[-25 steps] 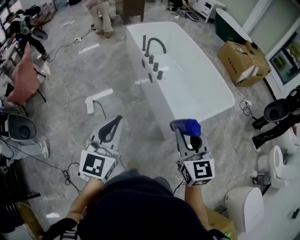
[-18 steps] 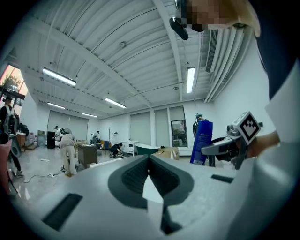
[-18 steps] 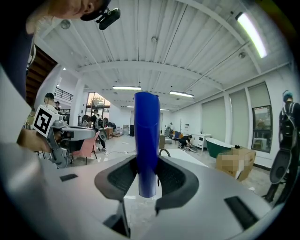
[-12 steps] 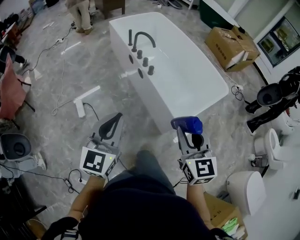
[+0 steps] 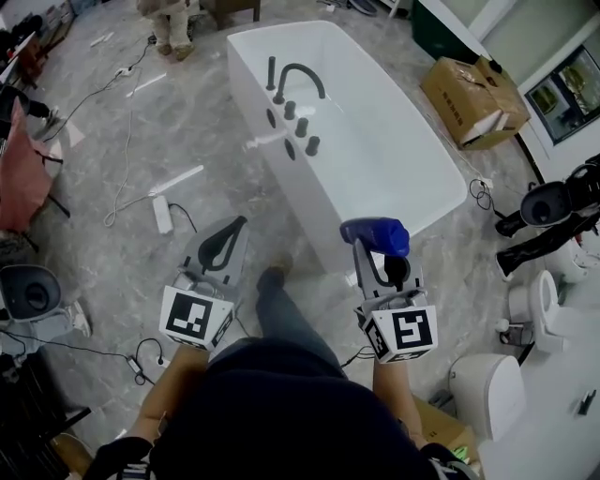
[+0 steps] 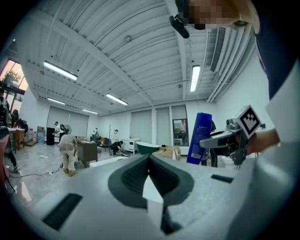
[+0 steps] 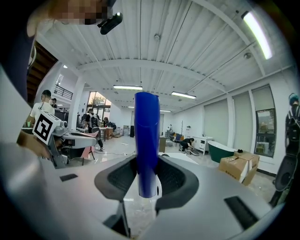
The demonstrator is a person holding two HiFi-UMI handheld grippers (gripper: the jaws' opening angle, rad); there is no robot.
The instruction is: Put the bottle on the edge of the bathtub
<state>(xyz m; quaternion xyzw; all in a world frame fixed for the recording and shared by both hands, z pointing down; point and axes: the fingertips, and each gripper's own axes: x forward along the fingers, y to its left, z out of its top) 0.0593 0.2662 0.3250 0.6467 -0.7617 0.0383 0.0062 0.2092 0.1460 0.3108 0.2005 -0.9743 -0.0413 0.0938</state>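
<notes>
In the right gripper view a tall blue bottle (image 7: 146, 140) stands upright between the pads of my right gripper (image 7: 147, 161), which is shut on its lower part. In the head view the bottle (image 5: 377, 234) hangs just short of the near end of the white bathtub (image 5: 375, 141), above the floor. My left gripper (image 5: 236, 225) is level beside it on the left, shut and empty, pads meeting (image 6: 149, 157). From the left gripper view the bottle (image 6: 199, 138) shows at the right.
A dark faucet (image 5: 298, 80) and knobs stand on the tub's left rim. A cardboard box (image 5: 473, 94) lies to the right, white toilets (image 5: 487, 394) at lower right. Cables and a power strip (image 5: 161, 214) lie on the floor at the left. A person (image 5: 169, 23) stands beyond the tub.
Both grippers have come closer to the tub's near end. The bottle stays in the right gripper. A leg has stepped forward between the grippers.
</notes>
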